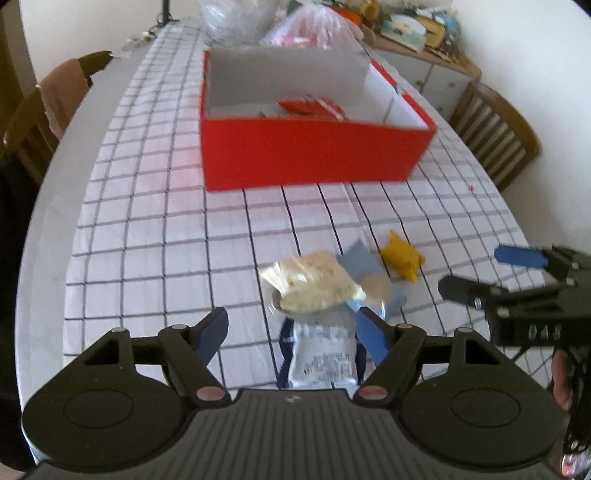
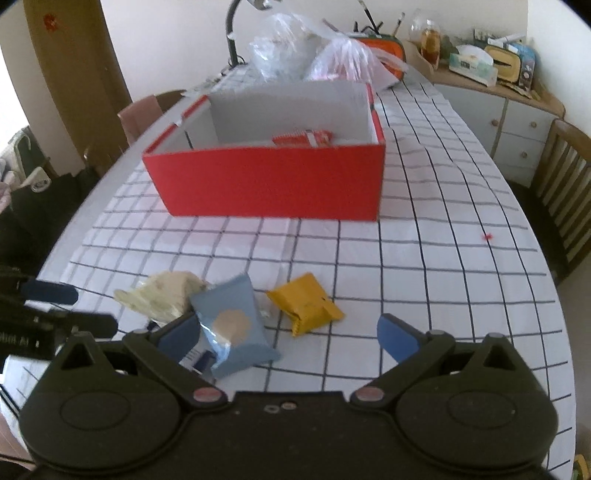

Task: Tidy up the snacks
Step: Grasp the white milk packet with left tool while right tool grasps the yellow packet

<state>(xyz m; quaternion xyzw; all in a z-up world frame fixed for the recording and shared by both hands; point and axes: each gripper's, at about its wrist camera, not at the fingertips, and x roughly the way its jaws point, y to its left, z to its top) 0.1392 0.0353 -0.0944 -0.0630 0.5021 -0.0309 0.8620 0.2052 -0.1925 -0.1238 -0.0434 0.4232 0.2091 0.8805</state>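
A red box [image 1: 306,155] [image 2: 273,184] stands mid-table with a red snack packet [image 1: 310,105] [image 2: 303,138] inside. Near the front edge lies a pile of snacks: a cream packet [image 1: 314,282] [image 2: 162,295], a light blue packet [image 2: 232,325] [image 1: 360,260], a yellow packet [image 1: 402,258] [image 2: 306,308] and a white packet [image 1: 323,354]. My left gripper [image 1: 291,334] is open, its fingers either side of the white packet. My right gripper [image 2: 288,338] is open above the blue and yellow packets; it also shows in the left wrist view [image 1: 480,273].
The checked tablecloth [image 1: 147,221] [image 2: 443,240] covers the table. Plastic bags [image 1: 306,29] [image 2: 314,55] stand behind the box. Wooden chairs [image 1: 495,133] [image 2: 569,192] stand at both sides, a cluttered sideboard [image 2: 495,92] at the back right.
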